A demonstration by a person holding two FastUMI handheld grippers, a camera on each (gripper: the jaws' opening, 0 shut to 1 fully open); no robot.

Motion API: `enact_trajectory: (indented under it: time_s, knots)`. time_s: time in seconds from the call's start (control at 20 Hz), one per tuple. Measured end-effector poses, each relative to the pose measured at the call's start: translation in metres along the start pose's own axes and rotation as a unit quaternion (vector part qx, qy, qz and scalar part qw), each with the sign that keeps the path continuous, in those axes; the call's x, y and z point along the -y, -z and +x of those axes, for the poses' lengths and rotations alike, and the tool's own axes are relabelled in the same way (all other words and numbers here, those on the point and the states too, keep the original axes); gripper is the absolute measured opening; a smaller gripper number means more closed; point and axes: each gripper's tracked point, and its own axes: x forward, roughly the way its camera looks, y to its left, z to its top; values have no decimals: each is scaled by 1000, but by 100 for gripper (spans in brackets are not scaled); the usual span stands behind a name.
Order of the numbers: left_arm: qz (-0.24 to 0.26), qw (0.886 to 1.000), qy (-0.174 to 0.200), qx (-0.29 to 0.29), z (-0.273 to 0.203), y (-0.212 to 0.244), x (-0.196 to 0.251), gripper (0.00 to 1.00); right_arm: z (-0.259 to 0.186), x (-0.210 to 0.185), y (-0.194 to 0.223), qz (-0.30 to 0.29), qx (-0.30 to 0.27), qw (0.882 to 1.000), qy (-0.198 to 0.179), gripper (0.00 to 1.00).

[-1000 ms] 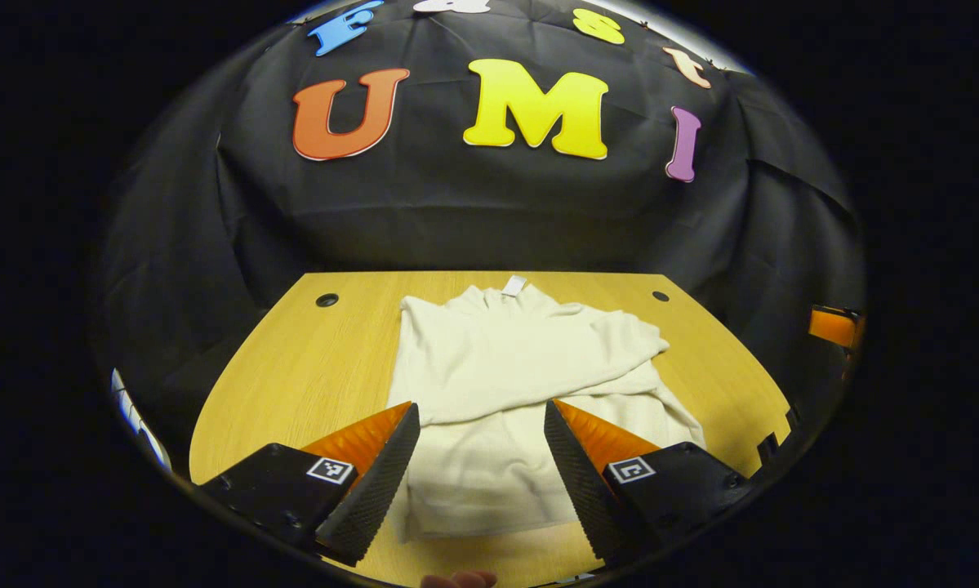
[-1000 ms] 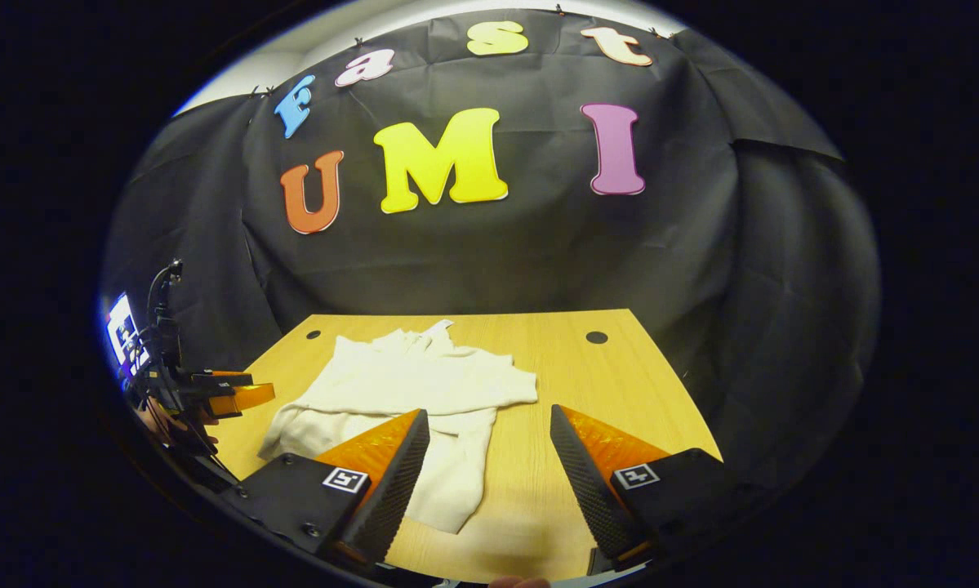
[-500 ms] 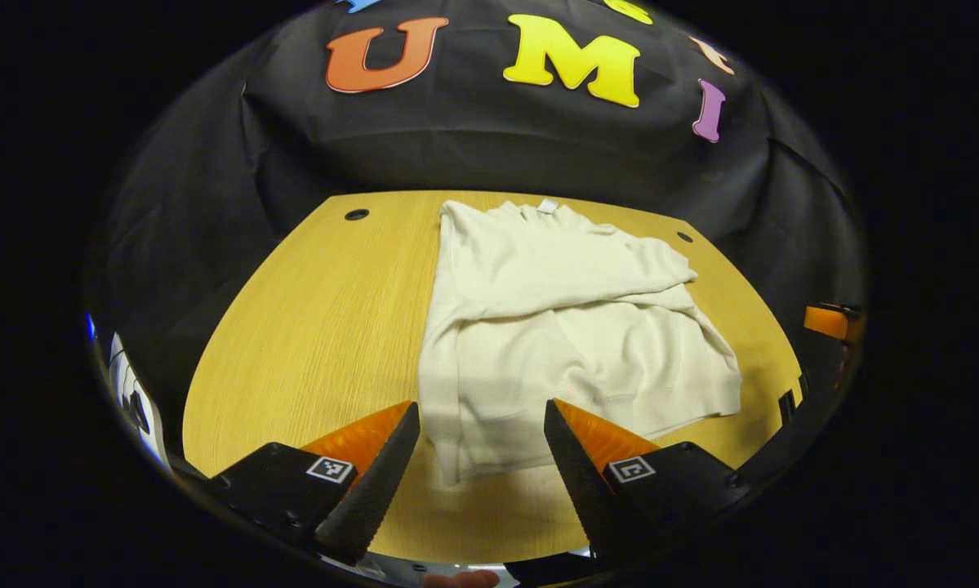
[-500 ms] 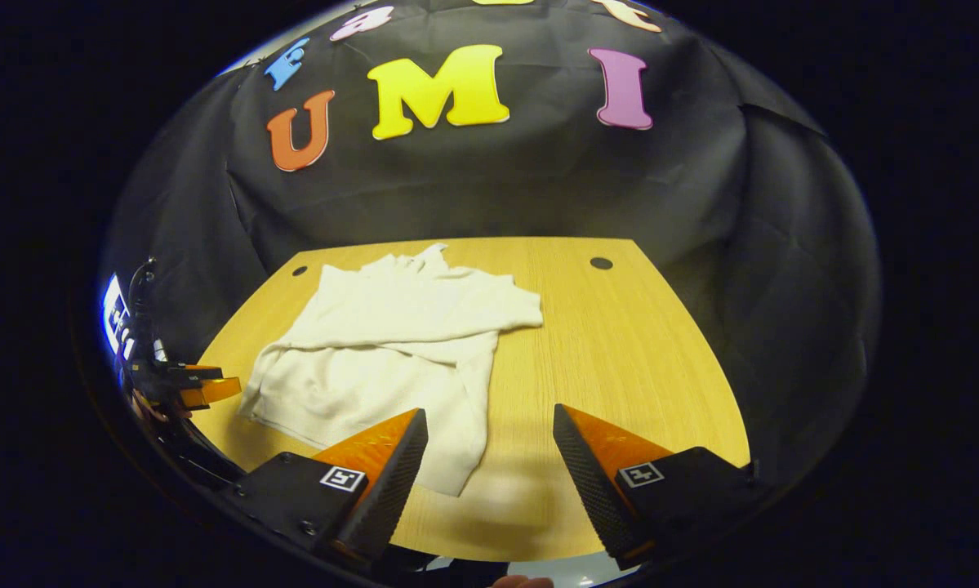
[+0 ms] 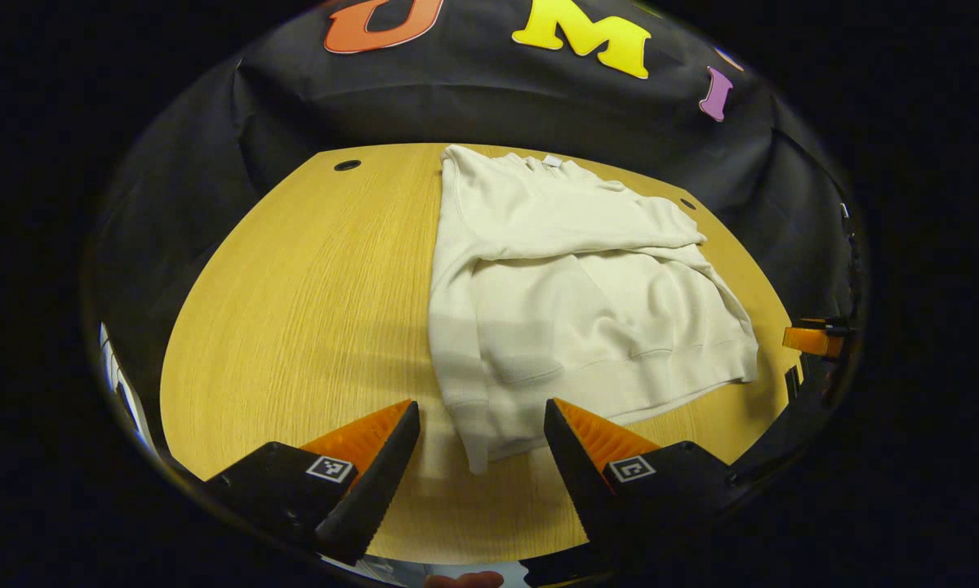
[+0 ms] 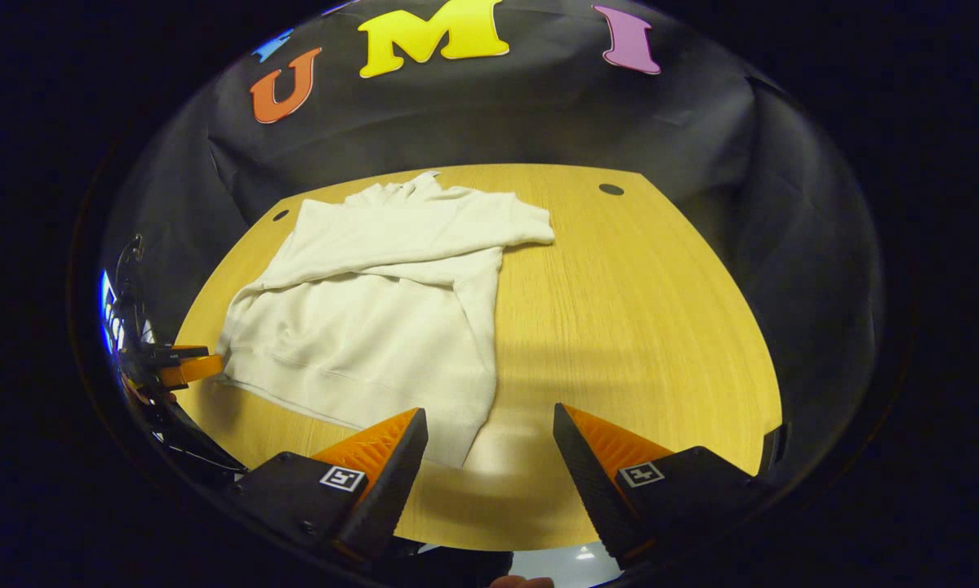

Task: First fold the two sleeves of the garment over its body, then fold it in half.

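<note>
A cream sweatshirt lies flat on the wooden table, collar at the far end, with both sleeves folded across its body. In the left gripper view my left gripper is open above the hem's near left corner, not touching the cloth. In the right gripper view the same sweatshirt lies left of centre, and my right gripper is open just above its near right hem corner. The left gripper also shows at the far left edge there, and the right gripper at the right edge of the left gripper view.
The table has small round holes near its far corners. Black cloth hangs behind and to both sides. The table's near edge runs just under both grippers.
Both grippers have tilted down and drawn back toward the table's near edge, so the whole sweatshirt and its hem now show. Both stayed open.
</note>
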Motion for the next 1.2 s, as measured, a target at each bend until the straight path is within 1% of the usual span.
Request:
enact_trajectory:
  time_s: [0.25, 0.3, 0.4, 0.5, 0.55, 0.6, 0.65, 0.75, 0.8, 0.85, 0.9, 0.95, 1.0, 1.05, 1.1, 1.15, 1.2]
  knots:
    - [-34, 999, 21, -21, 12, 1, 9, 98, 37, -21, 13, 1, -37, 999, 15, 96]
    - [-38, 999, 24, -24, 15, 1, 12, 98, 43, -20, 17, -5, -48, 998, 27, 96]
    - [-46, 998, 28, -34, 19, 3, 17, 98, 50, -25, 26, -3, -67, 997, 28, 96]
    - [-42, 998, 23, -34, 18, 0, 14, 98, 50, -26, 26, 10, -67, 997, 28, 96]
    - [-40, 998, 19, -36, 17, -1, 11, 98, 52, -27, 29, 11, -70, 997, 28, 97]
    - [-39, 998, 15, -40, 18, 2, 9, 97, 51, -26, 27, 8, -68, 997, 28, 94]
    - [-35, 998, 9, -46, 20, 4, 7, 96, 51, -27, 29, 4, -71, 997, 27, 95]
    - [-21, 998, -4, -57, 28, 5, 7, 90, 51, -28, 28, 5, -68, 997, 21, 96]
    - [-14, 998, -11, -60, 31, 6, 6, 83, 53, -30, 27, 6, -64, 998, 16, 92]
    - [-10, 998, -16, -61, 32, 5, 2, 79, 54, -30, 27, 8, -63, 998, 13, 88]
    - [-6, 998, -19, -59, 30, 8, 0, 77, 54, -30, 26, 9, -63, 998, 11, 76]
    - [-6, 998, -16, -55, 29, 7, 0, 66, 54, -30, 26, 15, -63, 998, 9, 73]
    - [-11, 999, -13, -51, 28, 6, 0, 57, 55, -30, 24, 23, -61, 998, 9, 61]
    - [-17, 999, -11, -46, 27, 6, -1, 51, 55, -30, 25, 24, -61, 998, 9, 61]
    - [-27, 999, -7, -41, 24, 7, -1, 42, 57, -35, 21, 29, -55, 998, -8, 59]
    - [-35, 999, -4, -32, 22, 6, 0, 34, 56, -38, 24, 48, -62, 997, -14, 57]
    - [-39, 999, -3, -31, 21, 7, 0, 22, 58, -38, 22, 65, -60, 996, -17, 22]
